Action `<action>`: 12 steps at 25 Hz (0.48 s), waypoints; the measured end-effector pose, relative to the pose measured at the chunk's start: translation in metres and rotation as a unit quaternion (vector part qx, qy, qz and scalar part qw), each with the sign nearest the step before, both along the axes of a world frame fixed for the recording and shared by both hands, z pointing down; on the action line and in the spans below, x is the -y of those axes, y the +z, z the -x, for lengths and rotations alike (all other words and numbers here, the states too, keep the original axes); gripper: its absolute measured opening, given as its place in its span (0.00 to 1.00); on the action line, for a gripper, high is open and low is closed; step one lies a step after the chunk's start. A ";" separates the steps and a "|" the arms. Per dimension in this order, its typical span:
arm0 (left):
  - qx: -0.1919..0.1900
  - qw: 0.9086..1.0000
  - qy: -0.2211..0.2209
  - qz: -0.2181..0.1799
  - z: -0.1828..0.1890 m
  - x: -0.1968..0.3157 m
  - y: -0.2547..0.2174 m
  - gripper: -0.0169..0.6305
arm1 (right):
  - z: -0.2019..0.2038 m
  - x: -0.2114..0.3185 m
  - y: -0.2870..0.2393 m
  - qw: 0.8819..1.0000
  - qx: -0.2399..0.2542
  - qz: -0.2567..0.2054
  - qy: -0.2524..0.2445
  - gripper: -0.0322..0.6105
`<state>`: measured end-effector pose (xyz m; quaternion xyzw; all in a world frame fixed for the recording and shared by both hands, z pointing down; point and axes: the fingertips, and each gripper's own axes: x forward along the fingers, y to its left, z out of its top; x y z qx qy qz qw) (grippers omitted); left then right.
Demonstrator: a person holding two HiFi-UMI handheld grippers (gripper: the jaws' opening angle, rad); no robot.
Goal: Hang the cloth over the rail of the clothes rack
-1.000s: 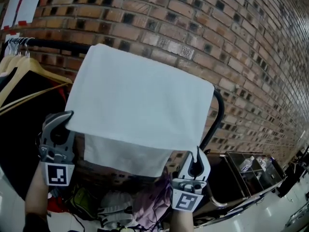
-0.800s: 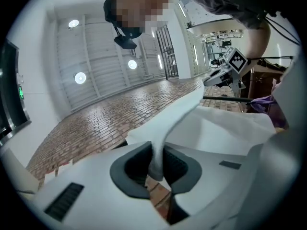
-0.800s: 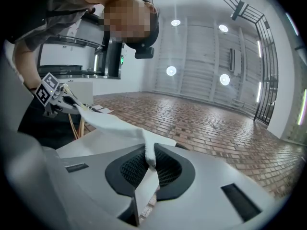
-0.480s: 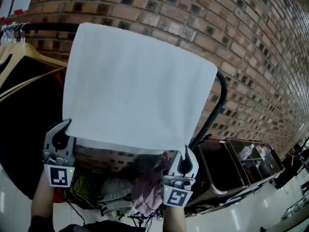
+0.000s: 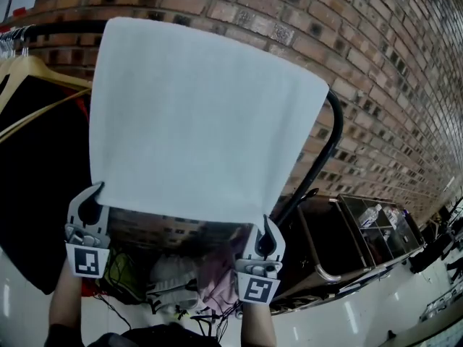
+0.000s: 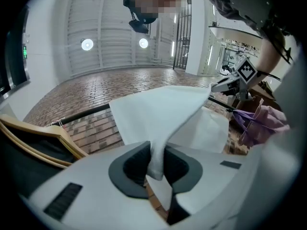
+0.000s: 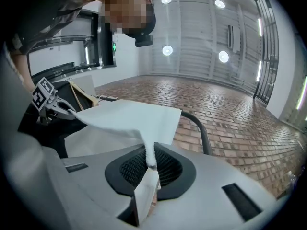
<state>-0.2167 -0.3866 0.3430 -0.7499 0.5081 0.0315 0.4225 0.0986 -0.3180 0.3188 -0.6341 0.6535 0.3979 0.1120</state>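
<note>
Cloth (image 5: 202, 114) hides most of the rail (image 5: 330, 139) from me; left tool (image 5: 98, 191) and right tool (image 5: 264, 224) clamp its corners, both just easing open.

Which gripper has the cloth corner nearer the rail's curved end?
The right gripper, beside the bend in the rail; its jaws have just been opening, with the cloth between them. The left gripper is by the wooden hangers.
</note>
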 end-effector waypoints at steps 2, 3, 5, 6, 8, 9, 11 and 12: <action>0.000 1.000 -0.002 0.004 0.000 0.002 0.006 0.14 | 0.000 0.004 0.008 1.000 0.001 0.009 -0.001 0.09; -0.004 1.000 -0.002 0.009 0.001 0.003 0.009 0.15 | 0.000 0.005 0.012 1.000 0.002 0.013 -0.003 0.09; -0.020 0.999 0.000 0.033 0.003 0.007 0.018 0.15 | 0.001 0.006 0.016 1.000 0.008 0.017 -0.015 0.09; -0.028 0.998 0.003 0.048 0.004 0.009 0.022 0.17 | 0.002 0.005 0.017 1.000 0.011 0.018 -0.021 0.09; -0.032 0.997 0.012 0.069 0.004 0.010 0.028 0.22 | 0.003 0.005 0.018 0.999 0.013 0.021 -0.026 0.10; -0.032 0.997 0.020 0.074 0.002 0.009 0.029 0.27 | 0.002 0.006 0.019 0.999 0.014 0.024 -0.028 0.10; -0.026 0.996 0.034 0.076 0.000 0.007 0.029 0.41 | 0.002 0.008 0.021 0.999 0.017 0.031 -0.034 0.13; -0.018 0.996 0.035 0.076 0.000 0.006 0.030 0.43 | 0.001 0.009 0.022 0.999 0.018 0.034 -0.035 0.14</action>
